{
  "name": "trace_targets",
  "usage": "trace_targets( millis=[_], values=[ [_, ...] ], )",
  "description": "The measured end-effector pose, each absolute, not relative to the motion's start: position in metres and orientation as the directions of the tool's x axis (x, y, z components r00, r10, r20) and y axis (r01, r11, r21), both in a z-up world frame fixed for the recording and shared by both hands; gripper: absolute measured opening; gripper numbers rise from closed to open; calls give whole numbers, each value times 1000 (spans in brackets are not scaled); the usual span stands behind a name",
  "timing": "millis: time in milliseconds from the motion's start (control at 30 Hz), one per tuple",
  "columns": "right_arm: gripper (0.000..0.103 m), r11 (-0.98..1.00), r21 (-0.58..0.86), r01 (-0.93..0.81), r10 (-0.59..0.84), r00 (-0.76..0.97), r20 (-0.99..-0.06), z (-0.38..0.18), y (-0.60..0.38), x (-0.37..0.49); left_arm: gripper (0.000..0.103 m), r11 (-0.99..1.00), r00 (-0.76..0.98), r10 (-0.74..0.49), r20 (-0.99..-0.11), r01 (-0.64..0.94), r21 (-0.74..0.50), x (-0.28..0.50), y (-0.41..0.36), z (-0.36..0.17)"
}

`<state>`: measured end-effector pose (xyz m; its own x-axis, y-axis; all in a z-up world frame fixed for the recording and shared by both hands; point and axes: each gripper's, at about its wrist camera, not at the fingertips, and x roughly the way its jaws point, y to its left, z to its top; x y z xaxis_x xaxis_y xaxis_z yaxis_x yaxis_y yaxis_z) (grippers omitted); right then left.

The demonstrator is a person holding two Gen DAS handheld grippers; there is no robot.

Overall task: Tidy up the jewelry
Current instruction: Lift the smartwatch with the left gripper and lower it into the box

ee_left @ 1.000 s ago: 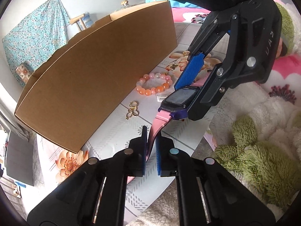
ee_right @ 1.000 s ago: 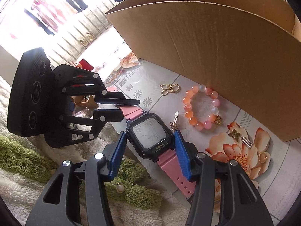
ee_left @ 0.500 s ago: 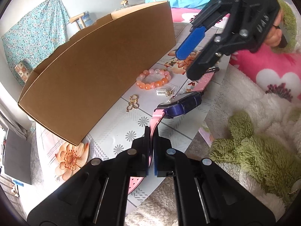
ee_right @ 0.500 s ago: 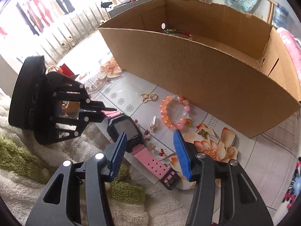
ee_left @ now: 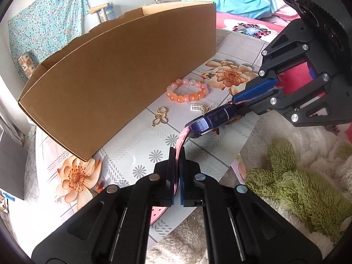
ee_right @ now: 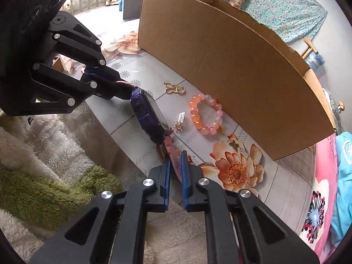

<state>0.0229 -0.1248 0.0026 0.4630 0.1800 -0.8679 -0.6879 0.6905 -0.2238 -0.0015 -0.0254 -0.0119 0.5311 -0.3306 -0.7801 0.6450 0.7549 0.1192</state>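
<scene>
Watch (ee_left: 211,118): stiff case, floppy pink straps; left gripper (ee_left: 177,176) and right gripper (ee_right: 175,171), just closed, each pinch a strap end.

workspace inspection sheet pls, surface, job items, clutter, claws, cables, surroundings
surface: floral tablecloth on the table, a fluffy white blanket at its edge.
job's things: pink-strapped watch raised off the cloth, held by both strap ends; pink and orange bead bracelet, gold butterfly charm and small gold pieces lie loose beside the open cardboard box.
clutter: green plush toy on the blanket.
claws: left claw shut on one strap end; right claw has just closed on the other strap end.
cables: nothing seen.
surroundings: teal floral cloth on the wall, pink flowered bedding past the table.
</scene>
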Motion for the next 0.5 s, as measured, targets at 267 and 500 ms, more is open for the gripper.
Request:
trace_targets(
  millis=[267, 500],
  values=[
    [4, 764, -233, -602, 246, 605, -757, 69, -133, 9, 2, 771, 591, -416, -692, 632, 76, -5, -7, 55],
    [4, 788, -172, -591, 345, 657, -671, 142, -143, 62, 2, 783, 570, -493, -657, 620, -49, 62, 13, 119]
  ],
)
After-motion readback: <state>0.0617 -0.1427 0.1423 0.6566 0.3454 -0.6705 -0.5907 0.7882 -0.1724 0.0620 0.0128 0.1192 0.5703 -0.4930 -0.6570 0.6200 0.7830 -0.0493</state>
